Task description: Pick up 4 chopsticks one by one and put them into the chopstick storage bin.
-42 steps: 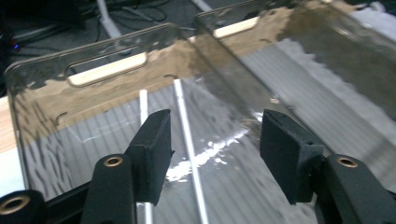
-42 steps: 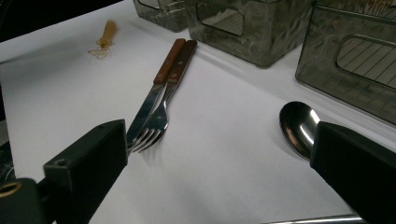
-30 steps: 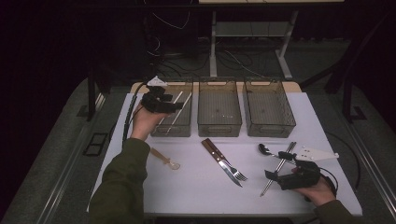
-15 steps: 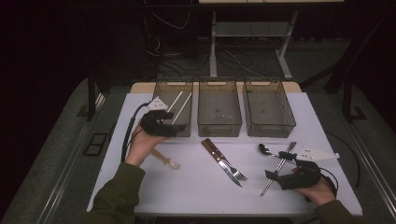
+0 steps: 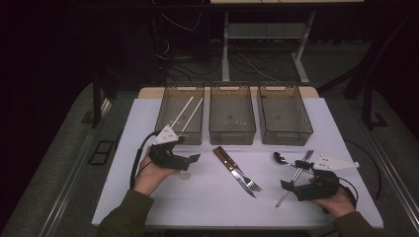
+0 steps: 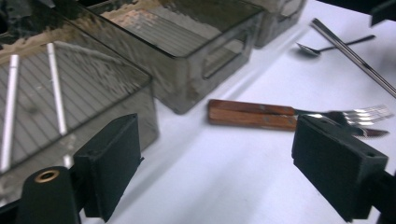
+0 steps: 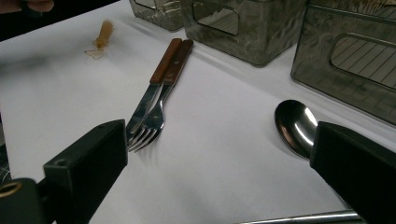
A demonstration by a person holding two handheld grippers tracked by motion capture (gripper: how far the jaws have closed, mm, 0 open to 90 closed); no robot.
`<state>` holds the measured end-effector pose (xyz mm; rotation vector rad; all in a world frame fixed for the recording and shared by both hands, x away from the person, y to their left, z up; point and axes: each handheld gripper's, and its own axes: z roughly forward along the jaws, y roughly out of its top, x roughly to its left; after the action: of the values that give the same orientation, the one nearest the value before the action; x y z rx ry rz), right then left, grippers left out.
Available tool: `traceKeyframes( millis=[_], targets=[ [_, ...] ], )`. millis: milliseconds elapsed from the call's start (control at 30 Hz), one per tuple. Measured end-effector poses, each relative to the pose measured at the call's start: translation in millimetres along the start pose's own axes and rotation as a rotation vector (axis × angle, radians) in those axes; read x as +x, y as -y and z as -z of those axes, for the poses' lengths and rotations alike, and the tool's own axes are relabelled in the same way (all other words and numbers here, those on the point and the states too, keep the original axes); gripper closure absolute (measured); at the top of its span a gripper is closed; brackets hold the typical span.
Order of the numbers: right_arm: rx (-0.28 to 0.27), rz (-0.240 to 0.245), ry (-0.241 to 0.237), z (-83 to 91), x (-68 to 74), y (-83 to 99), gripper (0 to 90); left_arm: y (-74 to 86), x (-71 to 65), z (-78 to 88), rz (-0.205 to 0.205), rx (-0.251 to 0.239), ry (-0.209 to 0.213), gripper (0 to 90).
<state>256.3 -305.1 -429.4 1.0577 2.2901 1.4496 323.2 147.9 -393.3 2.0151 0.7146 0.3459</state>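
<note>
Three smoky plastic bins (image 5: 232,114) stand in a row on the white bench (image 5: 197,202), beyond both tongs. The leftmost bin (image 5: 182,111) holds two pale sticks (image 5: 187,112), slanted away from the left tongs (image 5: 190,159). Those tongs hover just in front of that bin; their jaws have just been opening and now gape wide with nothing between them. A small amber spoon (image 7: 103,33) lies on the bench right beneath them. Between the two tongs lie a wood-handled fork (image 5: 242,173) and knife (image 6: 252,109) side by side, handles toward the bins, tips toward the person. The right tongs (image 5: 295,177) rest low, jaws spread and empty, with a steel spoon (image 7: 295,125) and a long metal rod (image 5: 294,177) just beside them.
</note>
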Motion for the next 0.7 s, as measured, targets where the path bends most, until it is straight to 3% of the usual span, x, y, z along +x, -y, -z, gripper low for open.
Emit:
traceKeyframes(
  millis=[300, 433, 700],
  targets=[
    [0.003, 0.001, -0.001, -0.1, 0.3, -0.2, 4.0, 22.0, -16.6, 11.4, -0.032, -0.033, 0.039, 11.0],
    [0.006, 0.002, 0.000, 0.7, 0.2, -0.7, 4.0, 30.5, -23.0, 11.0, -0.042, -0.026, 0.065, 5.5],
    [0.026, -0.012, 0.030, 6.5, -4.8, -3.5, 4.1, 39.5, -32.8, 5.8, -0.022, 0.001, 0.097, 0.0]
  ],
)
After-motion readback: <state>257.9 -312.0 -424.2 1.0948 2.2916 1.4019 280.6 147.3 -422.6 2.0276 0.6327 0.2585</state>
